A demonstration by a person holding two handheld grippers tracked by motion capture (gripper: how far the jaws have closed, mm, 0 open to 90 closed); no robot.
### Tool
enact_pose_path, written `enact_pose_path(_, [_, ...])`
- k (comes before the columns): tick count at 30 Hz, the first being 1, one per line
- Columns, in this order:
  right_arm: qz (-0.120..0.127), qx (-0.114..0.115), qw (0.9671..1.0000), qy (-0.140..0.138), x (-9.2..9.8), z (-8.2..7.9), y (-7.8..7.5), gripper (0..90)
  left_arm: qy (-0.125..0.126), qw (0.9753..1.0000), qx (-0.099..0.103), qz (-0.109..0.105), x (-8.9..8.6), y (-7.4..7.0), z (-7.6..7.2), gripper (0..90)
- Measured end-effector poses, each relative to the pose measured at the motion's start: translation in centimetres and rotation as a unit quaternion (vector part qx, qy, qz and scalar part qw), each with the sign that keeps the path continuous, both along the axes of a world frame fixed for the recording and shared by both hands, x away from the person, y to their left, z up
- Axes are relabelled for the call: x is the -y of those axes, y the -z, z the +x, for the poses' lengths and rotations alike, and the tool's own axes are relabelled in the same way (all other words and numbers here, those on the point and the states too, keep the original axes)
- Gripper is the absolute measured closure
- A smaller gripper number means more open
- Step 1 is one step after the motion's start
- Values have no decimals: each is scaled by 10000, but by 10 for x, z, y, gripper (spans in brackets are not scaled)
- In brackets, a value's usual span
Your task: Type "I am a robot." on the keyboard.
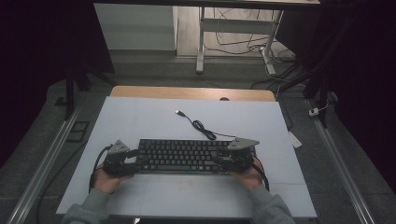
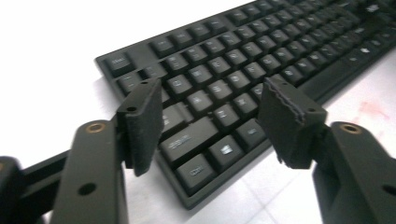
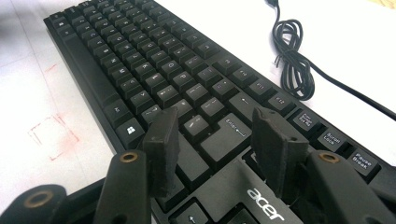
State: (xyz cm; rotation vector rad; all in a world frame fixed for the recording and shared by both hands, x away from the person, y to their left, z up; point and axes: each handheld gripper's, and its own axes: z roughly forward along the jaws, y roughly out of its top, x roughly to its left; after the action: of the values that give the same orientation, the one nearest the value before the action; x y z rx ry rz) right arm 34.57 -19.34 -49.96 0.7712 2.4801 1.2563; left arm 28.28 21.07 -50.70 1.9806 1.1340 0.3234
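A black keyboard (image 1: 184, 156) lies flat near the front middle of the white table (image 1: 149, 121), keys up. Its black cable (image 1: 203, 127) runs back in a loose coil to a USB plug. My left gripper (image 1: 133, 157) is at the keyboard's left end, open, its pads (image 2: 144, 121) hovering above the lower left keys (image 2: 205, 135). My right gripper (image 1: 223, 157) is at the right end, open, its pads (image 3: 163, 149) above the keys around Enter (image 3: 229, 135). Nothing sits between either pair of jaws. The cable coil (image 3: 294, 65) lies beyond the keyboard in the right gripper view.
The white table has bare surface behind and in front of the keyboard, with faint red marks (image 3: 51, 135) near the front. A wooden strip (image 1: 191, 93) edges the far side. Beyond it are a desk frame (image 1: 233, 32) and floor cables.
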Motion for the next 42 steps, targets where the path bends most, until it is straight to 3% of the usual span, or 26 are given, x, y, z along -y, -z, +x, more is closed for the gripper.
enact_pose_path(7, [-7,15,10000,22,4,1,-1,516,77,9999,31,80,13,-9,7,337])
enact_pose_path(13, [16,37,9999,96,6,1,-3,516,415,9991,-59,67,21,-17,18,334])
enact_pose_path(20, [11,39,10000,89,6,1,-3,517,642,9979,4,82,32,-30,30,345])
enact_pose_path(24, [6,42,9999,91,5,1,-3,516,752,9971,78,-4,37,-33,30,360])
enact_pose_path(29, [-31,68,9999,112,5,1,-3,515,956,9954,27,73,43,-30,28,382])
enact_pose_path(38, [-43,87,9999,88,4,1,-3,511,1461,9888,-81,291,62,-21,23,514])
enact_pose_path(42, [-86,69,9999,73,3,1,-2,510,1566,9869,-89,369,67,-16,23,636])
